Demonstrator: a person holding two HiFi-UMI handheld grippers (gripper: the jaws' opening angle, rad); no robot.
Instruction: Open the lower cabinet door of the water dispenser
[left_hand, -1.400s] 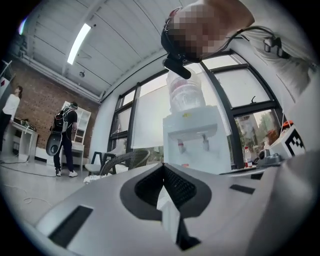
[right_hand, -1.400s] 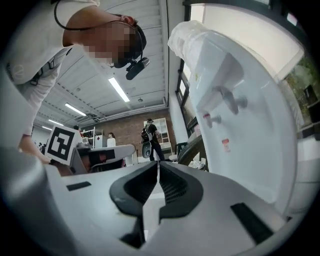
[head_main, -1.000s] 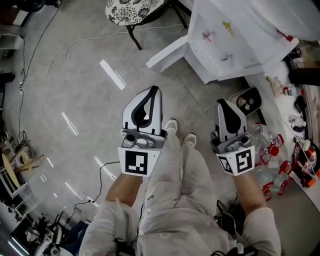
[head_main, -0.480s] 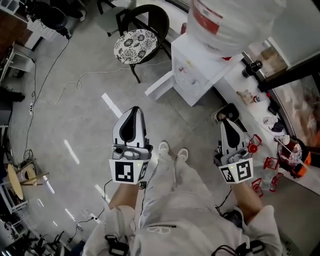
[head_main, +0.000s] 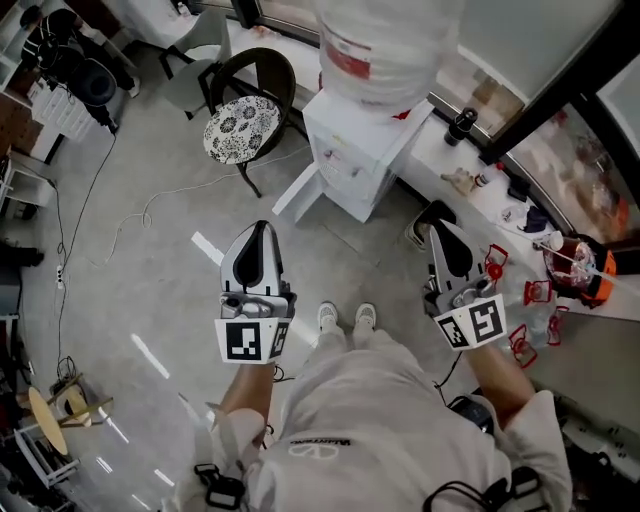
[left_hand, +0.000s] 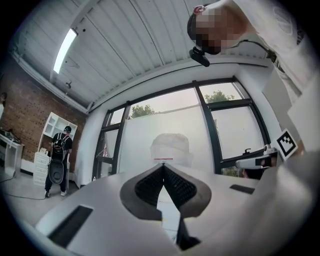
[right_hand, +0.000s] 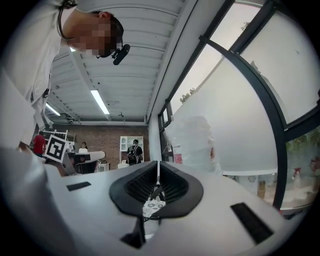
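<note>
two white hand-held grippers, each with a square-marker cube at its back, have come up side by side in front of the standing person over the last second. the left gripper (head_main: 259, 230) has its jaws pressed together on nothing, and the right gripper (head_main: 447, 228) is likewise closed and empty. the gripper views confirm it: the dark ribbed pads meet at their tips, left (left_hand: 161, 168) and right (right_hand: 157, 165), with only air beyond. below the grippers, a pair of pale shoes (head_main: 345, 317) stands on the grey polished floor (head_main: 130, 280), well apart from the machine. the head view has pulled back in that second, so the white boxy water dispenser (head_main: 365, 150), earlier cut off at the top right, now shows whole under its large clear bottle (head_main: 385, 45). a flat white panel (head_main: 296, 195) juts from the dispenser's base toward the black chair with the patterned cushion (head_main: 238, 125). that panel looks like the lower cabinet door already swung out. with both grippers raised and shut clear of the door, the opening seems done and the person appears to be stepping away.
</note>
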